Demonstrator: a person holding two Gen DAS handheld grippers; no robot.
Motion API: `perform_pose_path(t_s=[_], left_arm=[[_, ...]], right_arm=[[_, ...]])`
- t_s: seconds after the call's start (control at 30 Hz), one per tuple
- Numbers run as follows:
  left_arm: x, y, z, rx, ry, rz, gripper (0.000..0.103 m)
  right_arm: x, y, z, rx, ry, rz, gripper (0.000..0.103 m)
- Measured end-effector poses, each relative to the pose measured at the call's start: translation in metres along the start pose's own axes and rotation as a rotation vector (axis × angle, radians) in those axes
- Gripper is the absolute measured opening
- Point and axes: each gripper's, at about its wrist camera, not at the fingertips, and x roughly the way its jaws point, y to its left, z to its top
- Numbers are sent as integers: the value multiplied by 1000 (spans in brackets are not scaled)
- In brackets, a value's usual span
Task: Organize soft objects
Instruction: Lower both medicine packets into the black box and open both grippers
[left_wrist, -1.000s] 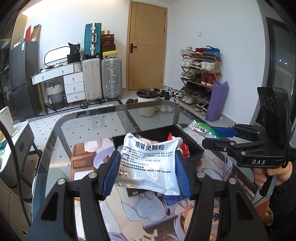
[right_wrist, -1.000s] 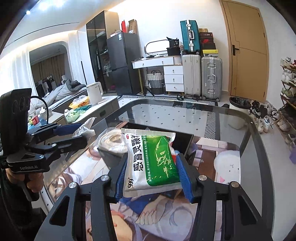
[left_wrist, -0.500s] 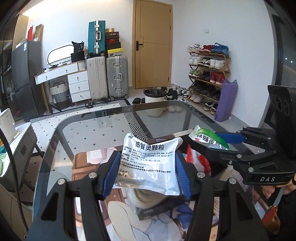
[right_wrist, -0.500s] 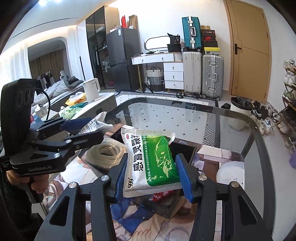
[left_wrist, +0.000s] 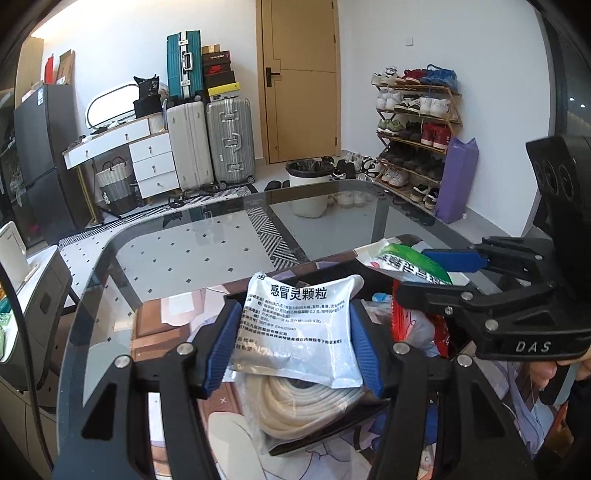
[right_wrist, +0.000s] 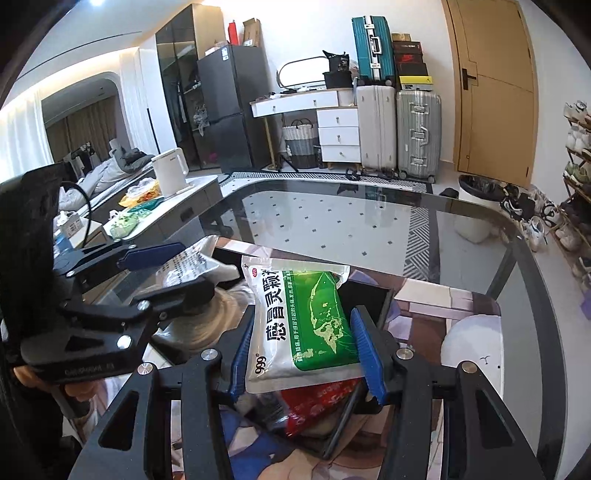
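My left gripper (left_wrist: 291, 347) is shut on a silver sachet (left_wrist: 295, 332) with black print, its blue pads pressing both side edges. It hangs over a bagged coil of pale rope (left_wrist: 295, 410) lying in a black box (left_wrist: 325, 439) on the glass table (left_wrist: 207, 251). My right gripper (right_wrist: 301, 350) is shut on a green and white sachet (right_wrist: 306, 317), held above a red packet (right_wrist: 321, 402) in the same black box (right_wrist: 369, 295). Each gripper shows in the other's view: the right gripper (left_wrist: 436, 273) and the left gripper (right_wrist: 177, 266).
A printed cartoon mat (right_wrist: 469, 332) lies under the box. Past the table's far edge stand suitcases (left_wrist: 210, 144), a white drawer unit (left_wrist: 147, 162), a bin (left_wrist: 306, 184), a shoe rack (left_wrist: 417, 129) and a side counter with a kettle (right_wrist: 170, 173).
Both grippers have moved forward and lower with their sachets. The black box, with the rope coil and red packet in it, now lies directly beneath them and looks larger.
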Motion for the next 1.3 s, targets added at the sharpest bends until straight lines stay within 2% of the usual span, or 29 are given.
perform_pose_path(t_s=[0.6,0.67,0.7,0.83,0.9,0.93,0.97,1.03,1.07,1.17,1.2,1.3], left_arm=[[20,-9,-3,47,15,12,61],[19,-9,-2,51,23,15,62],[19,-10,-2,53,27,14,63],[13,-9,0,40,37,-10,73],[9,-8,-1,34,43,-17,75],[7,-7,-2,31,44,-19,81],[4,-6,-3,27,42,-24,82],[-4,-4,-5,17,36,-37,83],[-9,-2,-6,9,30,-40,87],[-22,0,-8,-18,3,-46,98],[-26,1,-9,-27,-6,-52,99],[-39,4,-15,-58,-36,-66,103]], right_arm=[[14,3,3,-62,31,-11,51],[12,0,3,-49,22,-2,55],[9,-1,2,-41,22,-2,60],[-2,-4,0,-37,-12,2,74],[-12,-6,-2,-34,-36,4,76],[-17,-7,-3,-30,-47,-1,79],[-20,-7,-3,-30,-55,-6,82],[-29,-8,-8,-33,-71,-14,88],[-32,-8,-10,-33,-71,-14,89],[-38,-6,-15,-32,-70,-14,98],[-40,-4,-18,-33,-72,-22,101],[-46,-1,-25,-31,-82,-42,102]])
